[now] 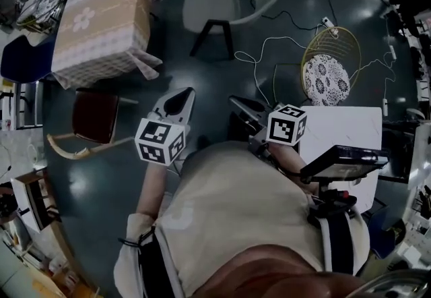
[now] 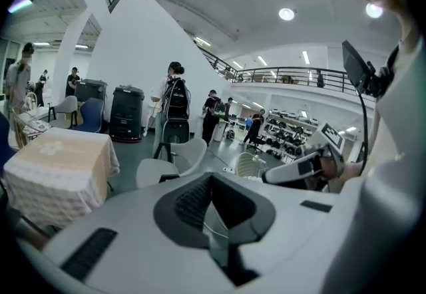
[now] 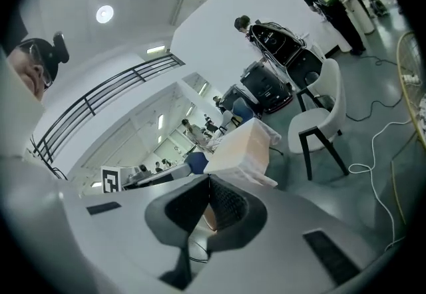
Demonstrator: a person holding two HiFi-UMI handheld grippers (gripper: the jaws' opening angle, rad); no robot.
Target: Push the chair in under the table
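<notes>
The chair point(image 1: 94, 116) stands just before the table point(image 1: 101, 20), perhaps touching.

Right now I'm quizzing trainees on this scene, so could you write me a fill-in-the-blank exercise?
The left gripper and right gripper each have ____ jaws, holding nothing.
A patterned ____ covers the table beside the red-seated chair.
The white chair stands on ____ legs.
Missing words: shut; tablecloth; black.
</notes>
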